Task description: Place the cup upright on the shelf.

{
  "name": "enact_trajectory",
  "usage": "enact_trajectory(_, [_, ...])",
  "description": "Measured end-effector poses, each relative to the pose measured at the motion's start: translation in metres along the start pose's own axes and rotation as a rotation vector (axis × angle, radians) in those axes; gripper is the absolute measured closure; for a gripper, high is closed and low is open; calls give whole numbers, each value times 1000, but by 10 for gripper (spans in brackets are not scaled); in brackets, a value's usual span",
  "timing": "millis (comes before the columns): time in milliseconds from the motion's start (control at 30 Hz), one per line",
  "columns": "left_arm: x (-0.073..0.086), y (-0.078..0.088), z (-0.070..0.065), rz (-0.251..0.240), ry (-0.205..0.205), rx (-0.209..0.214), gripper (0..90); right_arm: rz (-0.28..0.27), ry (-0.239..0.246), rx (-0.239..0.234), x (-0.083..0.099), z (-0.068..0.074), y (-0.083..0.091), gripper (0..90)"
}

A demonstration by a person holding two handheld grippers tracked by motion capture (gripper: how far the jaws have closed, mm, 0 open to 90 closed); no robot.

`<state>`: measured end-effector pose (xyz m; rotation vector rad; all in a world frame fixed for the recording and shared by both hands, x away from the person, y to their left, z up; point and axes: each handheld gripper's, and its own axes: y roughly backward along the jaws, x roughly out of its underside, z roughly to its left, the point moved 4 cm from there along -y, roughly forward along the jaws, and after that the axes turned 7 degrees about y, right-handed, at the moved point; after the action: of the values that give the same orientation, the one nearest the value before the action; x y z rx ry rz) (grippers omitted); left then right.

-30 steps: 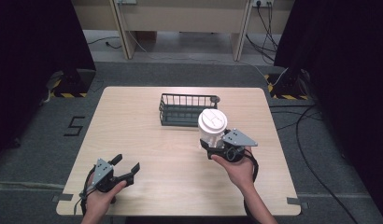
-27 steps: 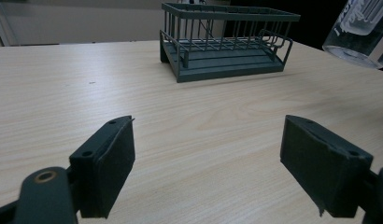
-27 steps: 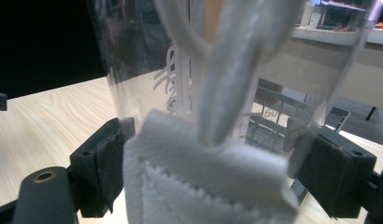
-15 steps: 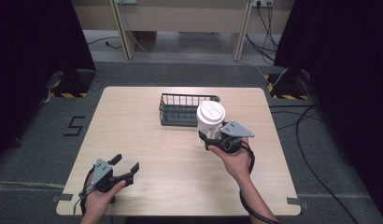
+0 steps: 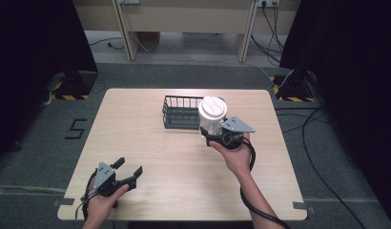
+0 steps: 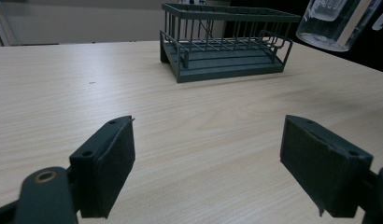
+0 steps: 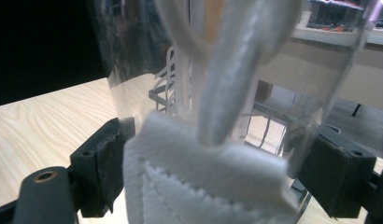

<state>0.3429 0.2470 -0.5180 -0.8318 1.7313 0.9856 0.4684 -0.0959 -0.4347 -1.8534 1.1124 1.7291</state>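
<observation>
A clear plastic cup with a white lid (image 5: 211,114) hangs above the table, held in my right gripper (image 5: 217,136), whose jaws are shut on its lower part. In the right gripper view the cup (image 7: 217,84) stands between both pads, with a white cloth strip across its front. The cup's clear base (image 6: 332,23) also shows at the top right of the left gripper view. Just behind the cup stands a dark wire basket (image 5: 180,112) at the middle back of the table. My left gripper (image 5: 124,174) rests open near the front left edge, nothing between its pads (image 6: 108,161).
The wire basket (image 6: 222,42) stands ahead of the left gripper, its inside bare from this side. The light wooden table (image 5: 150,157) has dark floor all round. Cables lie on the floor to the right.
My right gripper has carried the cup up and toward the back, closer to the basket. The left gripper has stayed in place.
</observation>
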Motion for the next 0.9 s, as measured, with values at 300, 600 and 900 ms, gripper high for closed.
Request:
enact_trajectory(300, [0, 0, -1, 0, 0, 1, 174, 1, -13, 4, -5, -3, -10, 183])
enact_trajectory(600, [0, -1, -2, 2, -2, 2, 174, 1, -16, 16, -12, -9, -16, 183])
enact_trajectory(900, [0, -1, -1, 1, 0, 2, 174, 5, -26, 32, -18, -17, -23, 183])
